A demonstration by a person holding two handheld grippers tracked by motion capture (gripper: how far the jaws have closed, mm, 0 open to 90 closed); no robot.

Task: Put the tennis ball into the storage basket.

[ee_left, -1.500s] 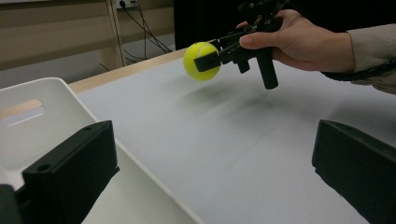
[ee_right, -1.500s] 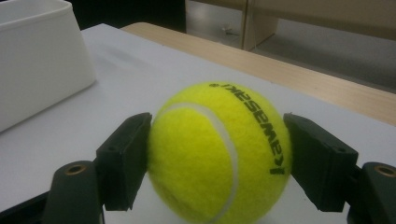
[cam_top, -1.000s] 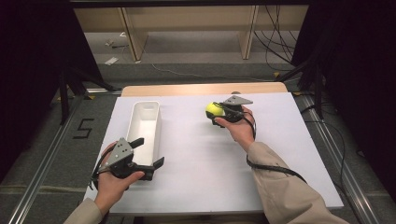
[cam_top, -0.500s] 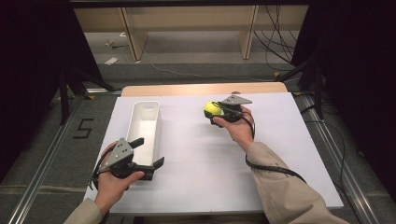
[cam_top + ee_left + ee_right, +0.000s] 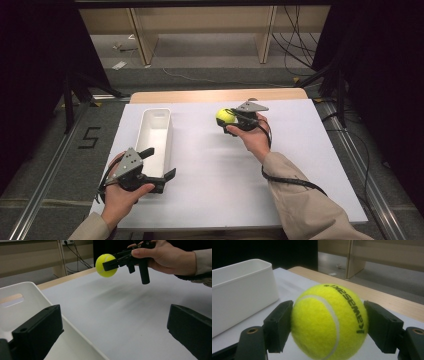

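Note:
A yellow tennis ball (image 5: 225, 116) hangs just above the white tabletop (image 5: 210, 175), right of centre, with my right gripper (image 5: 227, 118) shut on it. In the right gripper view the ball (image 5: 329, 322) is squeezed between both black jaws. A long white bin (image 5: 156, 110) lies on the left of the table and looks empty. My left gripper (image 5: 159, 162) stands open at the bin's near end. One jaw is over the bin (image 5: 30, 297), the other over bare table. From there the ball (image 5: 106, 265) shows farther off, held up.
The white board rests on a wooden table whose far edge (image 5: 215, 95) shows beyond it. Metal rails (image 5: 45, 185) run along the floor at both sides. Cables (image 5: 295, 45) and wooden posts stand at the back. Open surface lies between the bin and the ball.
My right gripper has carried the ball slightly to the left, toward the bin. The left gripper has stayed put.

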